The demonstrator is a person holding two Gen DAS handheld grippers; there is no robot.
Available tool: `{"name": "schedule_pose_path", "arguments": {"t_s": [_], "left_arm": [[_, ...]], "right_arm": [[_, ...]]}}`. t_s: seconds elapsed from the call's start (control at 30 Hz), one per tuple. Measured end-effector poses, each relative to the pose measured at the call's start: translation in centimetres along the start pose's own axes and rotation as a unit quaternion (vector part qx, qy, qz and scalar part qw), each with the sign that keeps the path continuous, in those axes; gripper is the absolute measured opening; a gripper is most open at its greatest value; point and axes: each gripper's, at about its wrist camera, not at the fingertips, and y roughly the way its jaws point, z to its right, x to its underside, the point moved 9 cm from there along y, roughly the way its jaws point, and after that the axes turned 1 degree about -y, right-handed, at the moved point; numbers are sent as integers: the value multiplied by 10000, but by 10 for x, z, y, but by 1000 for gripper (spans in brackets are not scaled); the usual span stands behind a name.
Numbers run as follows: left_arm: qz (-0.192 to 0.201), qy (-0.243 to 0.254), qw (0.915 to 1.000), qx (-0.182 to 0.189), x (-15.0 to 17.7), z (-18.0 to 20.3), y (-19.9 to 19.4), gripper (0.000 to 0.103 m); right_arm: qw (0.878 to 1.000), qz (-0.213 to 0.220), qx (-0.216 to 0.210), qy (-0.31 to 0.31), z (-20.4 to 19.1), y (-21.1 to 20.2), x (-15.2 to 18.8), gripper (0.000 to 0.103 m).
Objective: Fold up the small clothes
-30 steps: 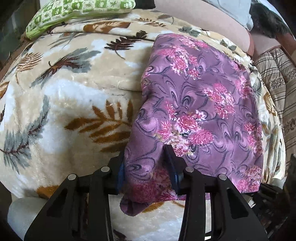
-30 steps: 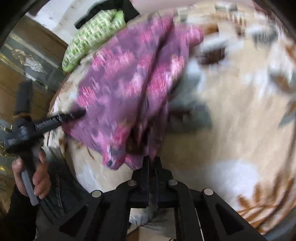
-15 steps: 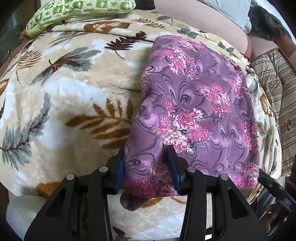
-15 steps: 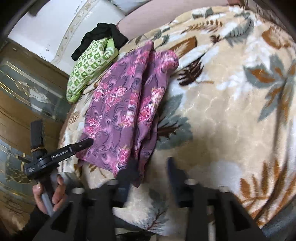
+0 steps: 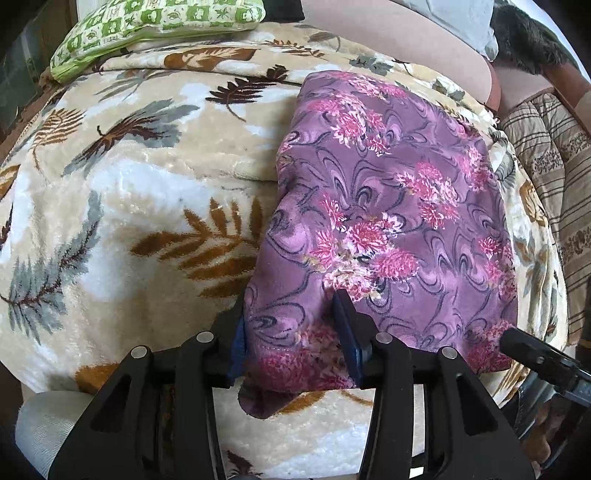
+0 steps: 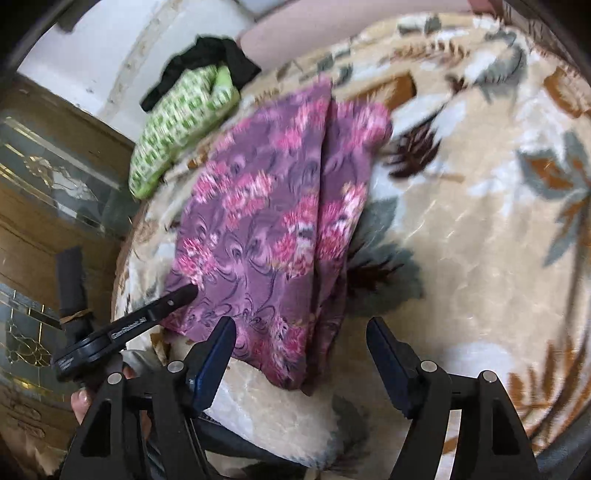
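A plush cream blanket (image 5: 155,206) printed with brown and grey leaves covers the bed. On it lies a folded purple floral garment (image 5: 388,206), its near edge at the blanket's front. Far back, a green patterned pillow (image 5: 155,26) rests beside a black cloth (image 6: 207,62).

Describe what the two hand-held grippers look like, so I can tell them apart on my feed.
Both look the same: the left hand-held gripper and right hand-held gripper have black plastic frames with triangular cut-outs, silver pivot pins and dark blue pads. The left one's finger carries small white lettering, too small to read, in the right wrist view. No cables show.
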Motion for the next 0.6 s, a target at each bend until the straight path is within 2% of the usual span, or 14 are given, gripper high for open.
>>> {"name": "schedule_pose_path", "arguments": {"t_s": [0.03,0.1,0.27,0.47,0.6], "left_arm": [[-8,1,10000,-18,0,0,1,44],[-7,-3,10000,-18,0,0,1,45],[-19,0,10000,-69,0,-2,2,48],[-6,43,9999,-94,1,-2,2,48],[-10,22,10000,-89,1,-1,1,48]], "right_arm": [[10000,-56,-12,7,0,5,1,64],[9998,-176,94,-47,1,12,6,50],[9993,-204,276,-138,9,17,16,34],[9993,-169,302,-115,14,14,18,21],[9987,-150,400,-262,11,14,19,19]]}}
